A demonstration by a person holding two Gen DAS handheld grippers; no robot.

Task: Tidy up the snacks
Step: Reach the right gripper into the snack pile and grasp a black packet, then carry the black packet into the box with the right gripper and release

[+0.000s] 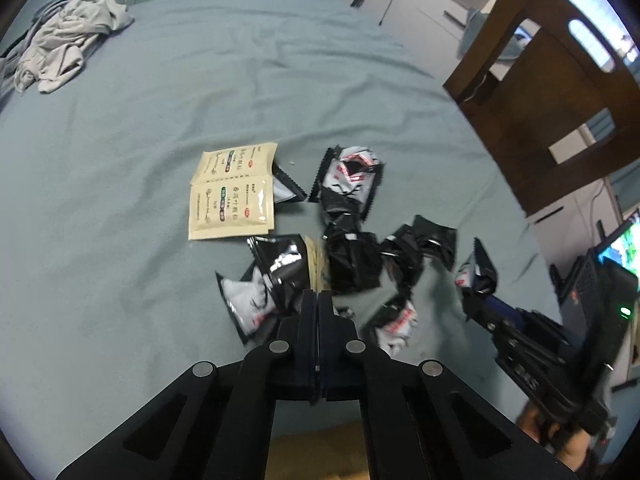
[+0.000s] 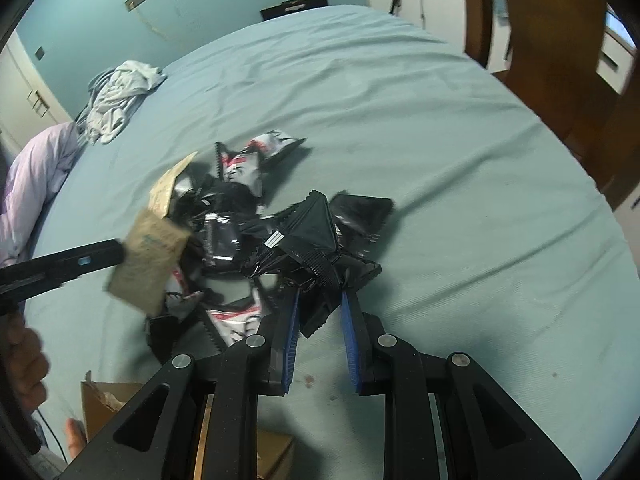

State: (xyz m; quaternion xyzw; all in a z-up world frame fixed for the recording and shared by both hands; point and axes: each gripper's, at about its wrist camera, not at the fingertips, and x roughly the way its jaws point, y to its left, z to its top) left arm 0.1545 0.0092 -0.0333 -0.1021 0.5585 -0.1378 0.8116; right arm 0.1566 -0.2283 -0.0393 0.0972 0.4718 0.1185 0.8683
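Several black-and-white snack packets (image 1: 352, 256) lie in a loose pile on the blue-green bed sheet, with two beige sachets (image 1: 232, 196) flat beside them on the left. My left gripper (image 1: 318, 296) is shut on a beige sachet (image 2: 148, 260), seen edge-on in the left wrist view and held above the pile in the right wrist view. My right gripper (image 2: 320, 300) is shut on a black packet (image 2: 316, 248) at the pile's near right side. It also shows in the left wrist view (image 1: 478, 284).
A crumpled grey garment (image 1: 64, 52) lies far left on the bed. A brown wooden chair (image 1: 552, 92) stands at the right. A cardboard box (image 2: 112, 404) sits below the near bed edge. A lit screen (image 1: 624, 244) is at the far right.
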